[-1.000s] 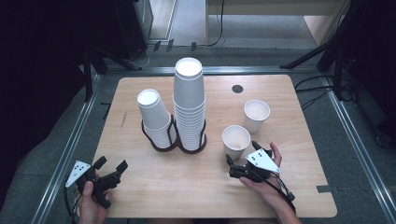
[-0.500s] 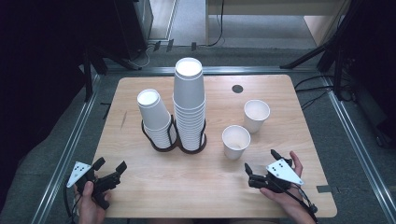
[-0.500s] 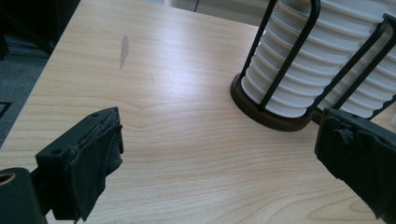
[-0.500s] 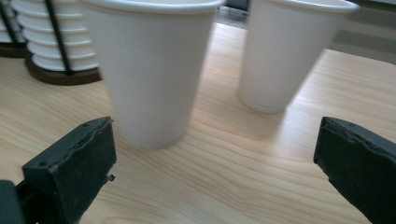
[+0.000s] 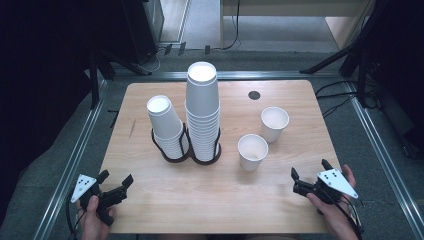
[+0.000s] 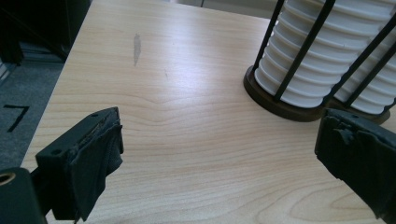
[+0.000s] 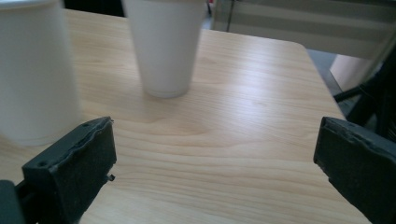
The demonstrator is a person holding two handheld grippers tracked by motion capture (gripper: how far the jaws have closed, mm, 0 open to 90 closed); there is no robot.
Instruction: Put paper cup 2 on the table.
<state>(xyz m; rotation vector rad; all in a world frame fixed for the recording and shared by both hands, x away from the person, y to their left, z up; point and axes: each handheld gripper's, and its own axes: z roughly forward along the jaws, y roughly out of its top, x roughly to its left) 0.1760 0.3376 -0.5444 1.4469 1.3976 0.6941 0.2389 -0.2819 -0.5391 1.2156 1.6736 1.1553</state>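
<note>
We see L gripper (image 5: 116,183) & R gripper (image 5: 309,175) both spread wide, empty, near-side of the cup rack (image 5: 186,152); two loose paper cups (image 5: 253,152) to its right.

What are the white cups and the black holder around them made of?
The cup stacks look like matte white paper: thin rolled rims form ridges where they nest. The holder seems to be thin black metal wire rising from a dark brown base, perhaps wood or plastic; I can't tell which.

Light wooden table (image 5: 150,100) on grey floor (image 5: 50,165) (dark surroundings, cables trailing).
</note>
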